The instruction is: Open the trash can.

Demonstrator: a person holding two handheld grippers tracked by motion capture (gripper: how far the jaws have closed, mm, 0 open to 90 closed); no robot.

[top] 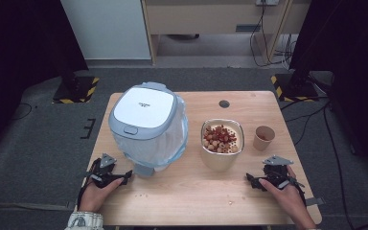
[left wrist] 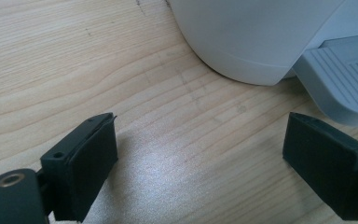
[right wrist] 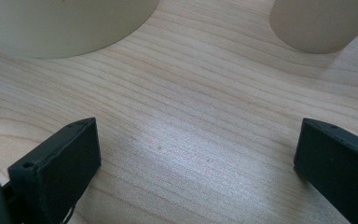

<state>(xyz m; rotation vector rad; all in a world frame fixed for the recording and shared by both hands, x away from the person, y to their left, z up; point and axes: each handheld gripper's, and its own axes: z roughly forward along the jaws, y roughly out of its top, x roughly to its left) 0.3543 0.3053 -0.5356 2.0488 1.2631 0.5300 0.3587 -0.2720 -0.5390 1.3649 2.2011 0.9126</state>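
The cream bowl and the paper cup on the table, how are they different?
The cream bowl is wider and heaped with reddish and tan pieces; the paper cup is narrower, brown, and holds just a little reddish stuff at the bottom. The bowl stands nearer the table's middle, the cup to its right. Both stand upright and uncovered.

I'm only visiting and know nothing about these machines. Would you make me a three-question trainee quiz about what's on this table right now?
1. True or false: the lid of the white bin is shut.
2. What stands between the bin and the paper cup? A) a kettle B) a cream container of nuts and red pieces C) a plate
3. How do the jaws of the left gripper and the right gripper stand, and what is between them?

Key:
1. True.
2. B, the cream container.
3. Both stand wide apart over the bare wooden table, with nothing between them.
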